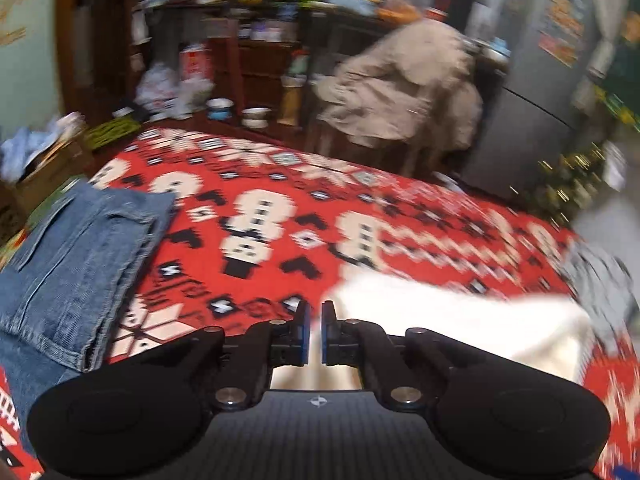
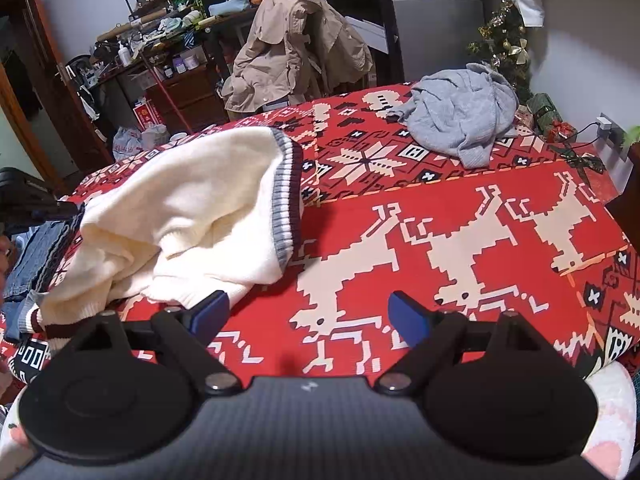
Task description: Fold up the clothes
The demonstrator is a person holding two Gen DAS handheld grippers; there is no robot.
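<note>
A cream knit sweater (image 2: 200, 208) with a grey and navy striped hem lies bunched on the red patterned tablecloth (image 2: 480, 200). Its left side is drawn up towards my left gripper's black body (image 2: 36, 204) at the picture's edge. In the left wrist view my left gripper (image 1: 314, 312) has its blue pads nearly together, pinching the cream sweater (image 1: 460, 328), which trails off to the right. My right gripper (image 2: 308, 312) is open over the bare cloth, nothing between its fingers. Its left finger (image 2: 212, 312) is close to the sweater's near edge.
Folded blue jeans (image 1: 80, 256) lie at the table's left. A crumpled grey sweater (image 2: 460, 120) sits at the far right. Behind the table stand a beige coat (image 2: 296, 40) draped over a chair, cluttered shelves and a small Christmas tree (image 2: 504, 40).
</note>
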